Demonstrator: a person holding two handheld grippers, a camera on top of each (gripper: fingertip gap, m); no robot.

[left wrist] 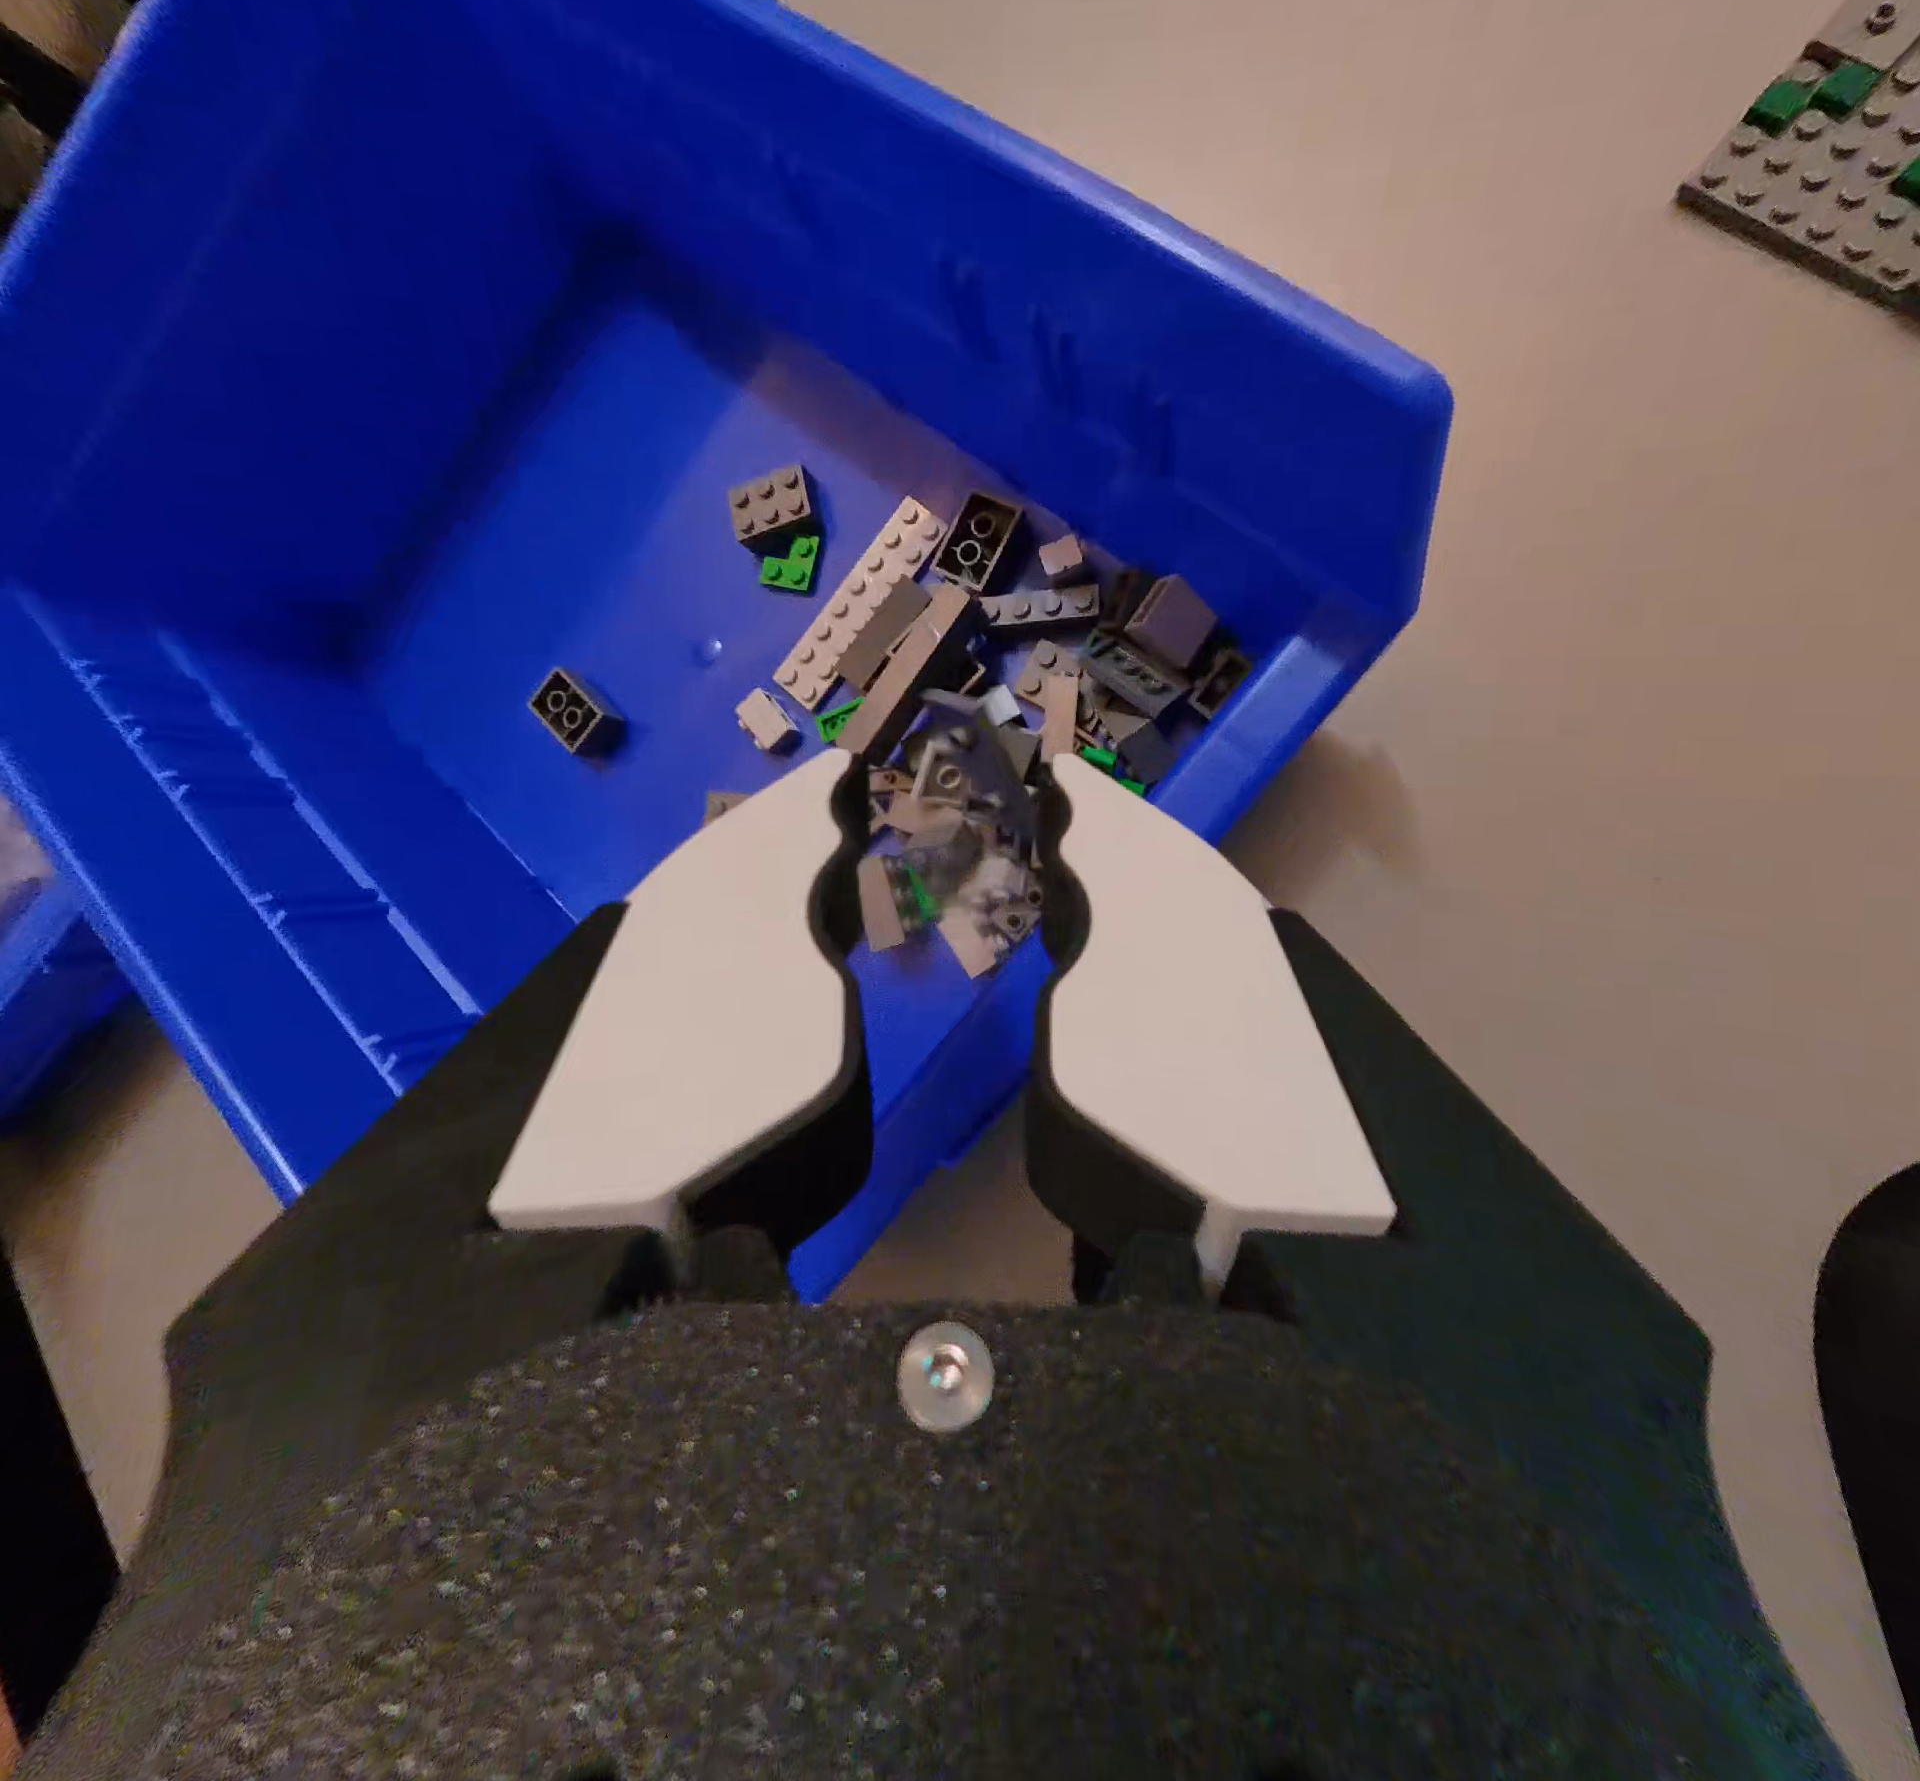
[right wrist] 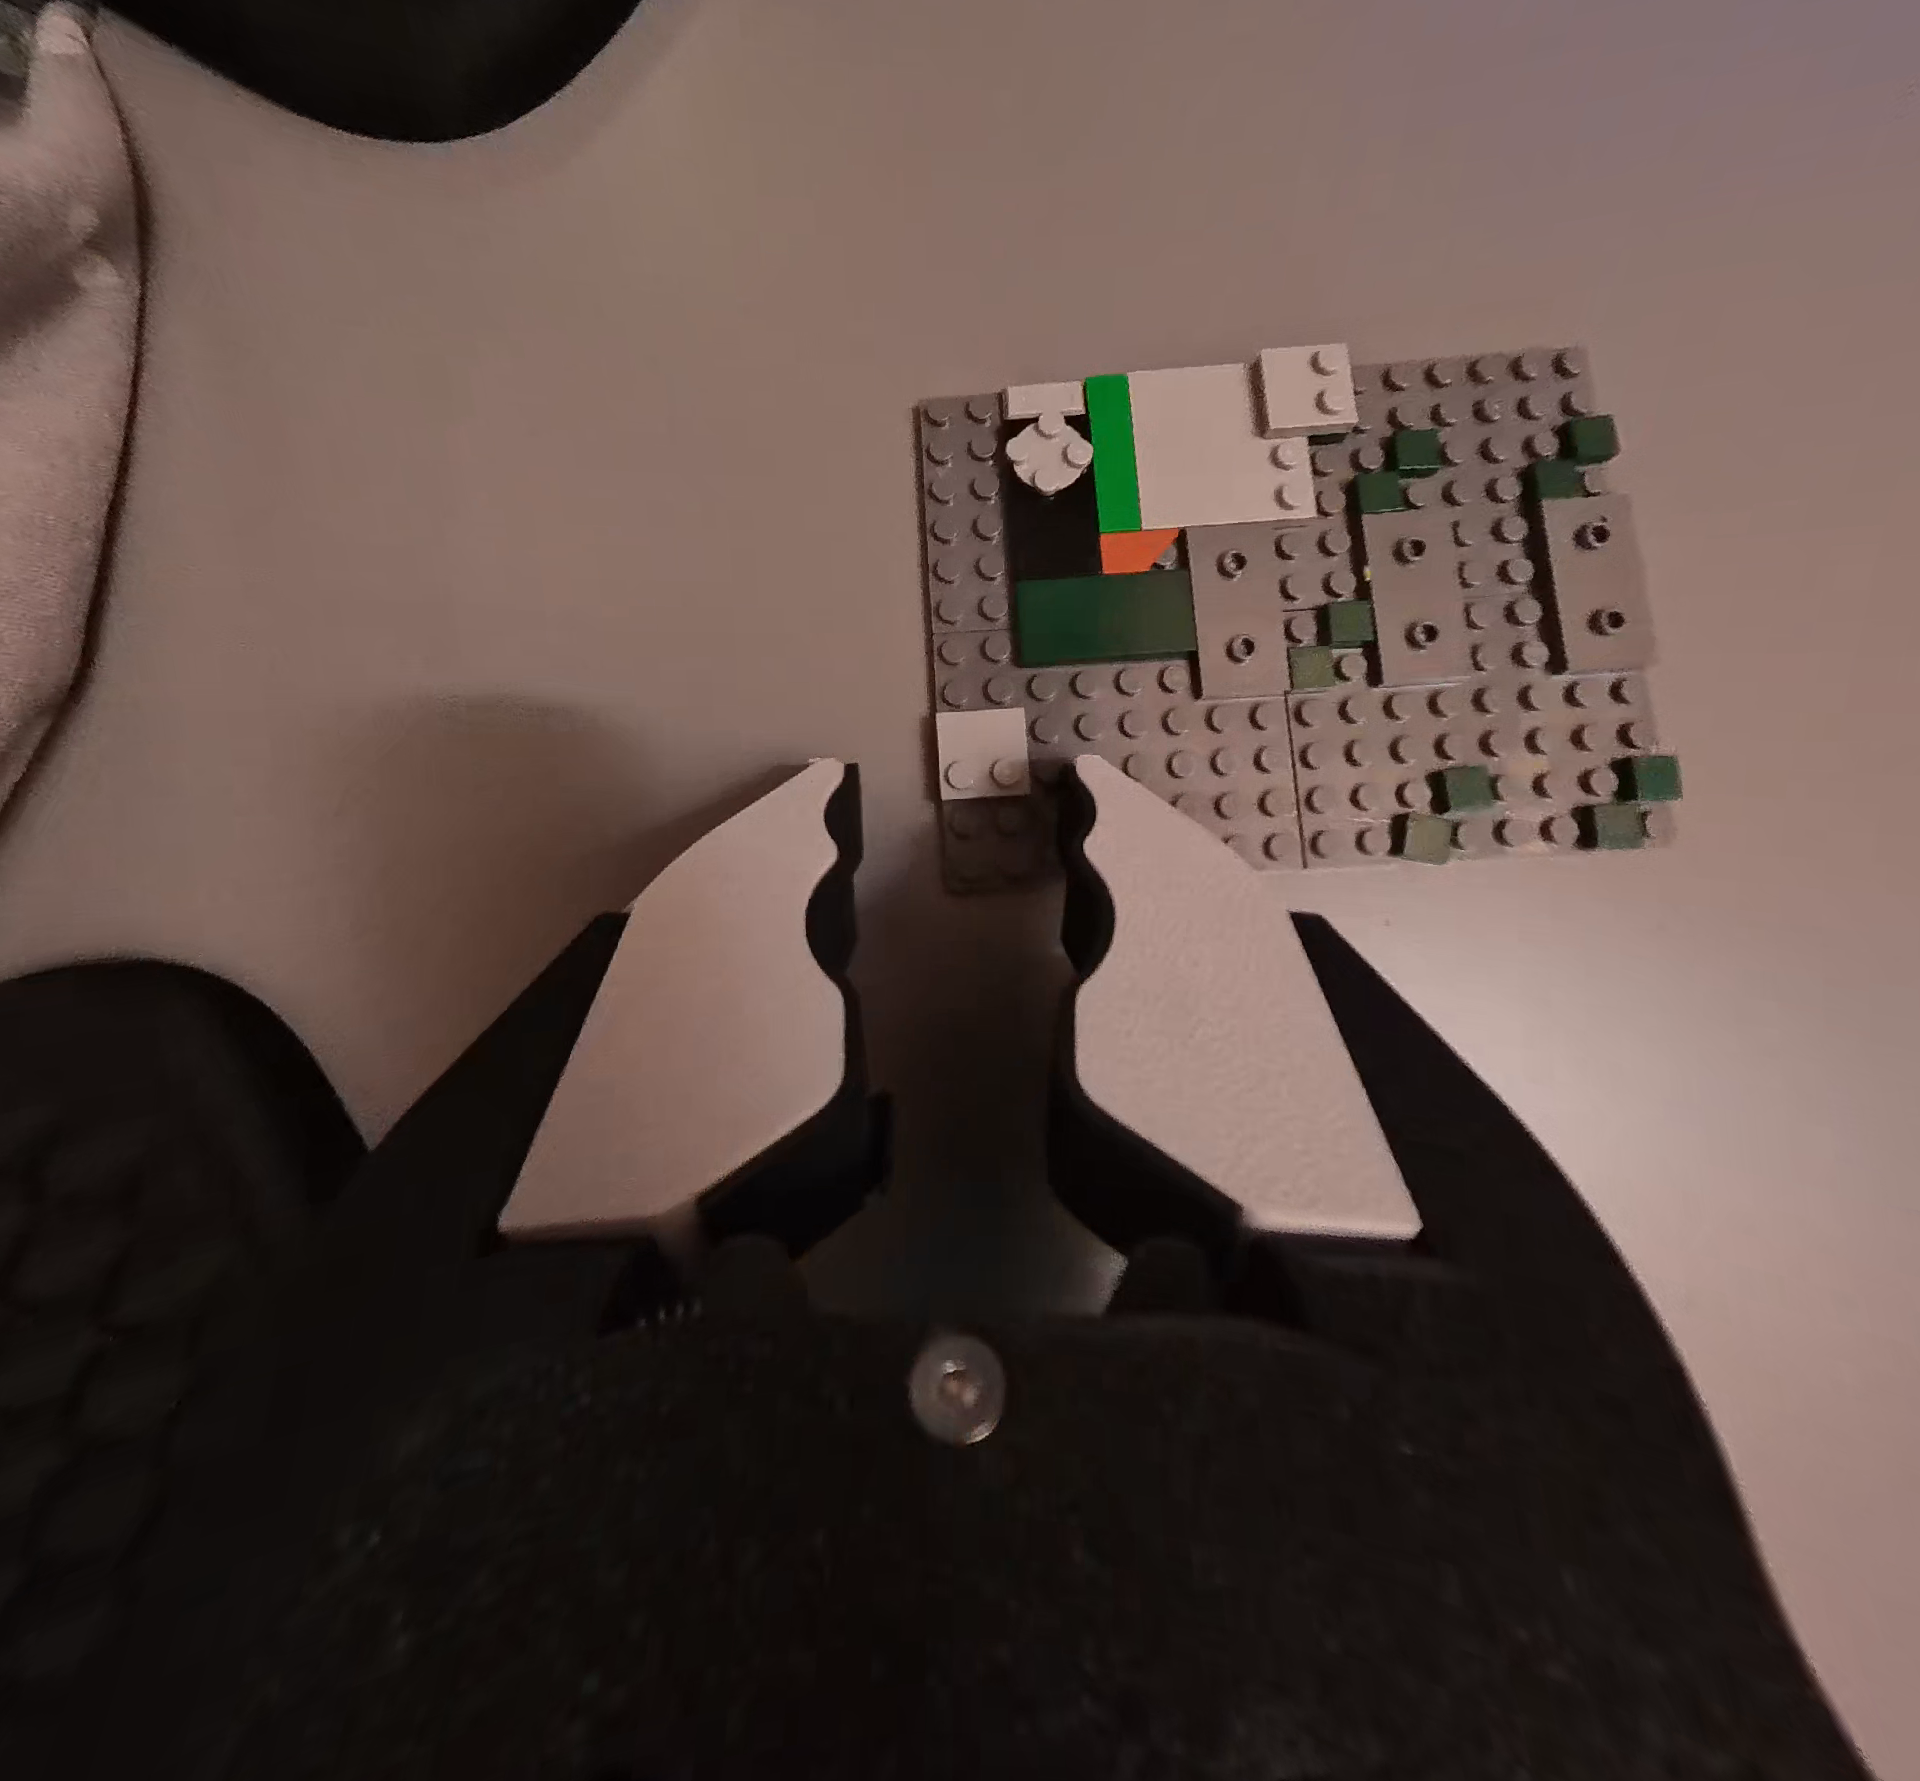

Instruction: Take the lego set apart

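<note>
Right now I hold my left hand-held gripper (left wrist: pixel 948 775) over the deep blue plastic bin (left wrist: pixel 1039 297) on the pale counter (left wrist: pixel 1558 796), its white fingers spread and gripping nothing, since that bin is where the loose grey, black and green bricks (left wrist: pixel 935 651) collect. My right hand-held gripper (right wrist: pixel 961 775) hangs spread and empty at the near left corner of the flat grey studded lego set (right wrist: pixel 1455 744). I judge the small light-grey plate (right wrist: pixel 982 752) there is the next piece to pull.
</note>
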